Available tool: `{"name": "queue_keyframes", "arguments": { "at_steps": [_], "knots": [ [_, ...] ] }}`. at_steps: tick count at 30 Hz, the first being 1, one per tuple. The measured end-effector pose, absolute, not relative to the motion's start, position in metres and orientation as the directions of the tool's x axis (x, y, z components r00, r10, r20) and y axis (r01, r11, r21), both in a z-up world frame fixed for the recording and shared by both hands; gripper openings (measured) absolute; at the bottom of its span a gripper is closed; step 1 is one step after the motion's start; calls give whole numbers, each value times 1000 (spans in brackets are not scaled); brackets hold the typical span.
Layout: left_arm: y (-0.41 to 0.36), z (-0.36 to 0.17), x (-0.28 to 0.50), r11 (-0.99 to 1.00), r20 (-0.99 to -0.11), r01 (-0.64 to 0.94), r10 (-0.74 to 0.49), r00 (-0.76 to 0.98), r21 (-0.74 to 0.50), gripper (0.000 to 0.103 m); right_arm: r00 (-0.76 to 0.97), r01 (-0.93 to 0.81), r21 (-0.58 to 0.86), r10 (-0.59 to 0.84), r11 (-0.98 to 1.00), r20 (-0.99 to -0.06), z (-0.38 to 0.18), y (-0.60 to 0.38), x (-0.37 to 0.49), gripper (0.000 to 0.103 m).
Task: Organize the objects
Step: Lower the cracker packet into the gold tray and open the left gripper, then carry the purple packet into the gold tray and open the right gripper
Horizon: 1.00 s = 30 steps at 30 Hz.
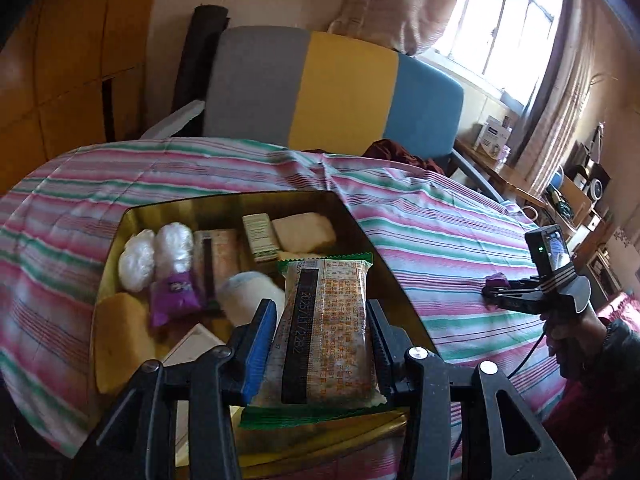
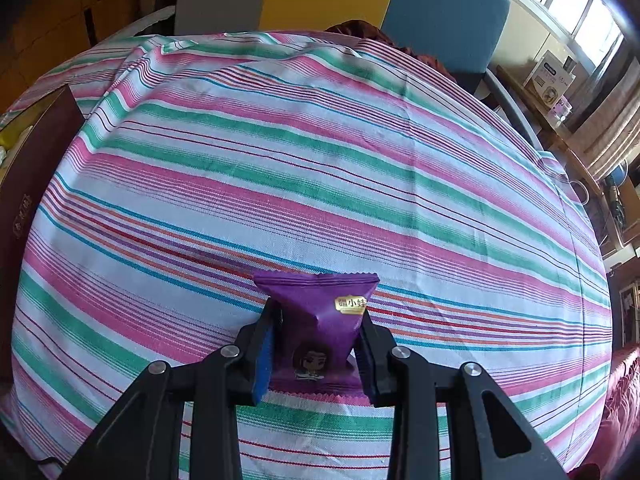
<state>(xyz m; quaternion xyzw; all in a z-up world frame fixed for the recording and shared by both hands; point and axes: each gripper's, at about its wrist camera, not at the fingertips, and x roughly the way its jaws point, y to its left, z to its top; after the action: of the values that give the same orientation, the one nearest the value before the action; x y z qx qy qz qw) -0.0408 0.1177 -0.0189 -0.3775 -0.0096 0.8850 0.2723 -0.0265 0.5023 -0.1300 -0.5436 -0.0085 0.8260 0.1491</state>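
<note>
My left gripper [image 1: 322,322] is shut on a green-edged snack packet [image 1: 326,328] and holds it over the near right part of a gold-lined box [image 1: 348,216]. The box holds several snacks: white wrapped ones [image 1: 138,260], a purple packet [image 1: 174,292], a yellow cake [image 1: 120,332]. My right gripper [image 2: 318,330] is shut on a purple snack packet [image 2: 320,312] that rests low on the striped cloth [image 2: 320,160]. The right gripper also shows in the left wrist view [image 1: 492,290], to the right of the box.
The box's dark red outer wall [image 2: 36,168] stands at the left edge of the right wrist view. A grey, yellow and blue chair back [image 1: 332,88] stands behind the table. A cluttered wooden shelf [image 1: 568,196] is at the right.
</note>
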Motion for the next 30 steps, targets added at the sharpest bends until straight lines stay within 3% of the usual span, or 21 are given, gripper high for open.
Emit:
{"name": "queue_keyframes", "arguments": {
  "at_steps": [7,15,30],
  "knots": [
    [114,-44,-33,-867,-704,-467,442,-555,-175,45,-364,-236,-181,260,-955,-894,-130,502,-26,34],
    [129,-56,-29,-874,-724,-485,349,-595,-23,46,-364,-235,-185,263,-954,-893,-131,502,-26,34],
    [123,-48,-26,-897,-696,-441,315,-645,2,49,-364,-235,-188,266,-953,-893,-131,501,-25,34]
  ]
}}
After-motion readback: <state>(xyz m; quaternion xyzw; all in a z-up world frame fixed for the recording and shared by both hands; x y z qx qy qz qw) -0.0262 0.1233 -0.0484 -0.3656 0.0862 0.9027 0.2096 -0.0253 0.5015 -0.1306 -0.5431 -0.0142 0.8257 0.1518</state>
